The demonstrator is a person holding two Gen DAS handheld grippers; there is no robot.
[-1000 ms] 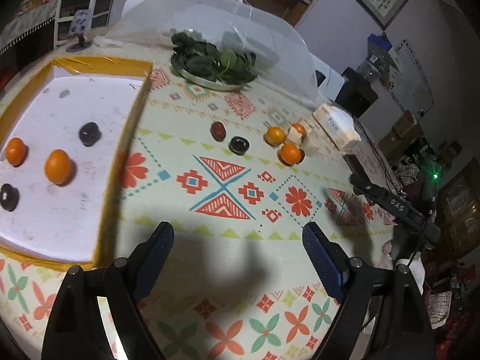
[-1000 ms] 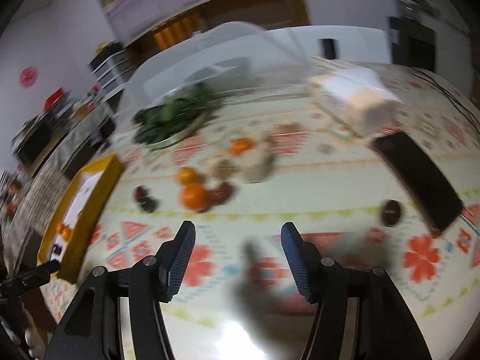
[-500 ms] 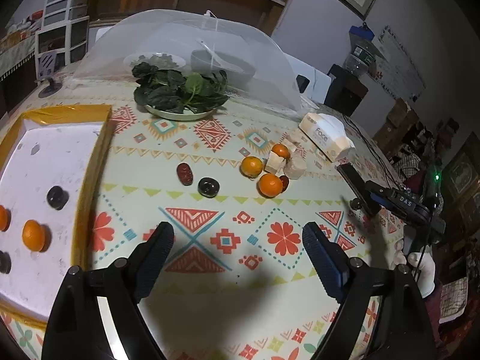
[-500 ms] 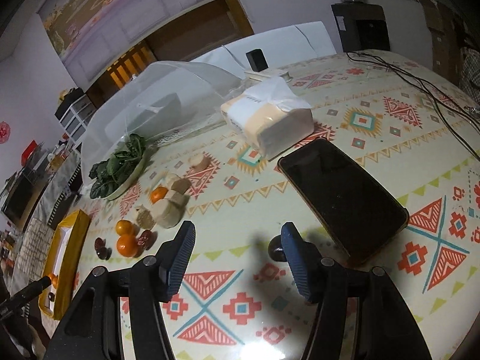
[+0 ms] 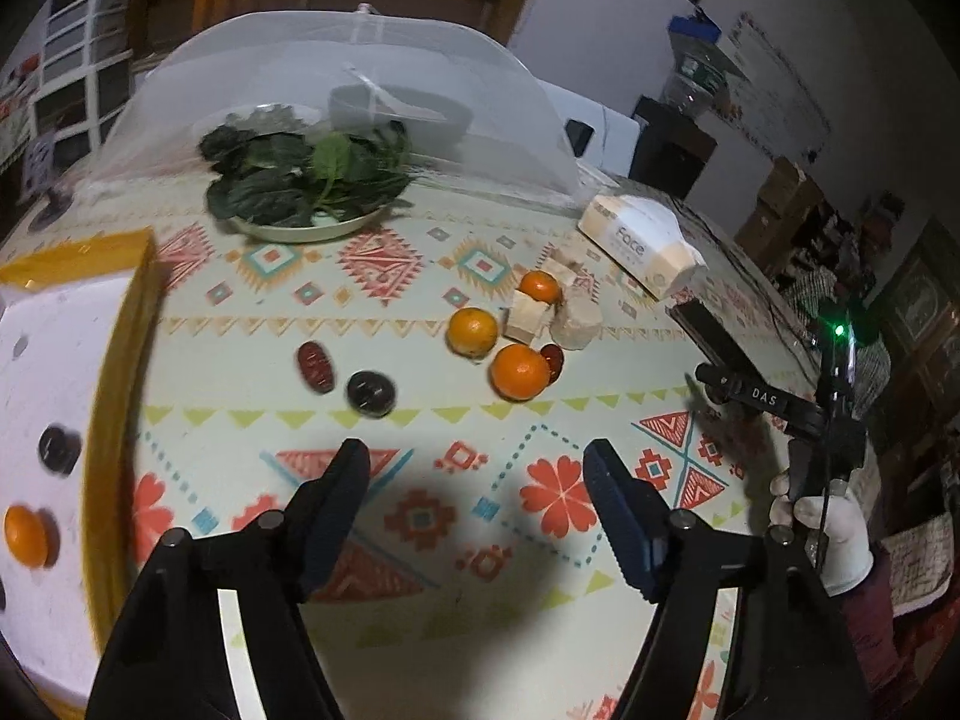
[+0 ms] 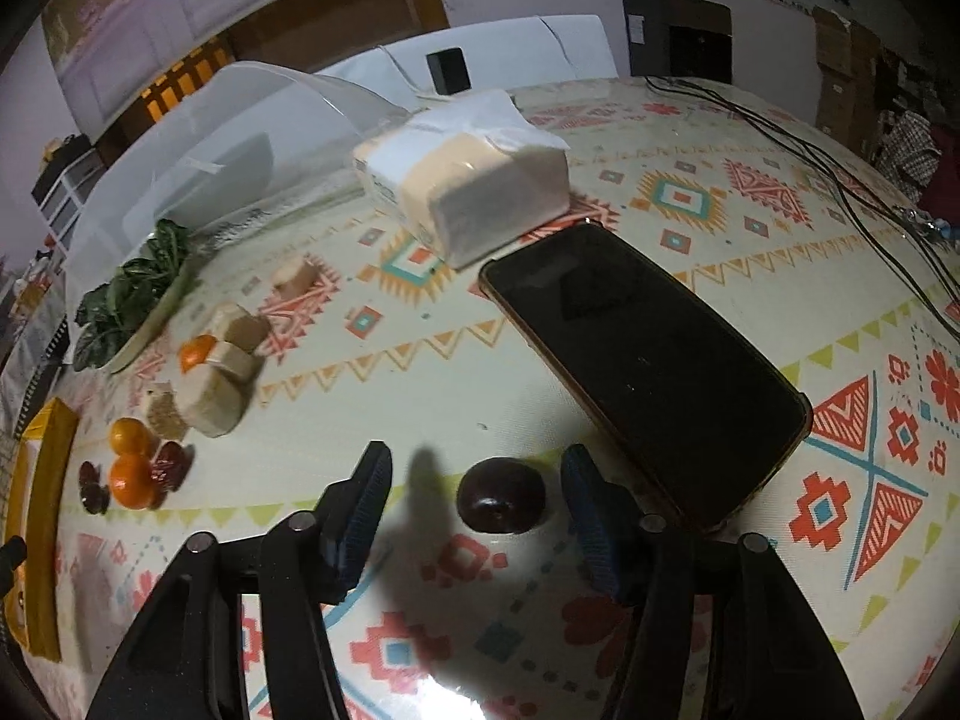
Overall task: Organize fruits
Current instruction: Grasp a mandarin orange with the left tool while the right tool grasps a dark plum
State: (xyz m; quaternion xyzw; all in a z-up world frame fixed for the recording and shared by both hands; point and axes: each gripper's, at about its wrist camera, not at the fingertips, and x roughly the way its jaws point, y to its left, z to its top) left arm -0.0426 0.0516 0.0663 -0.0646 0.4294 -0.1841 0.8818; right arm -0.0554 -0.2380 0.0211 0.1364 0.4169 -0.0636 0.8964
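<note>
My right gripper [image 6: 474, 480] is open, its fingers either side of a dark plum [image 6: 501, 495] lying on the patterned tablecloth beside a black phone [image 6: 648, 372]. My left gripper [image 5: 477, 474] is open and empty over the cloth. Ahead of it lie two oranges [image 5: 519, 371], [image 5: 472, 330], a smaller orange [image 5: 540, 286], a red date [image 5: 315, 365] and a dark plum [image 5: 371, 393]. The yellow-rimmed white tray [image 5: 126, 324] at left holds an orange [image 5: 24, 534] and a dark plum [image 5: 59, 449].
Beige food blocks [image 5: 552, 315] sit among the oranges. A plate of greens [image 5: 306, 192] stands before a mesh food cover [image 5: 360, 90]. A tissue pack [image 6: 462, 174] lies behind the phone. Cables [image 6: 840, 138] run along the table's right side.
My right gripper has moved forward and down until the dark plum lies between its fingers. My left gripper has swung right and closer to the loose fruit, away from the tray.
</note>
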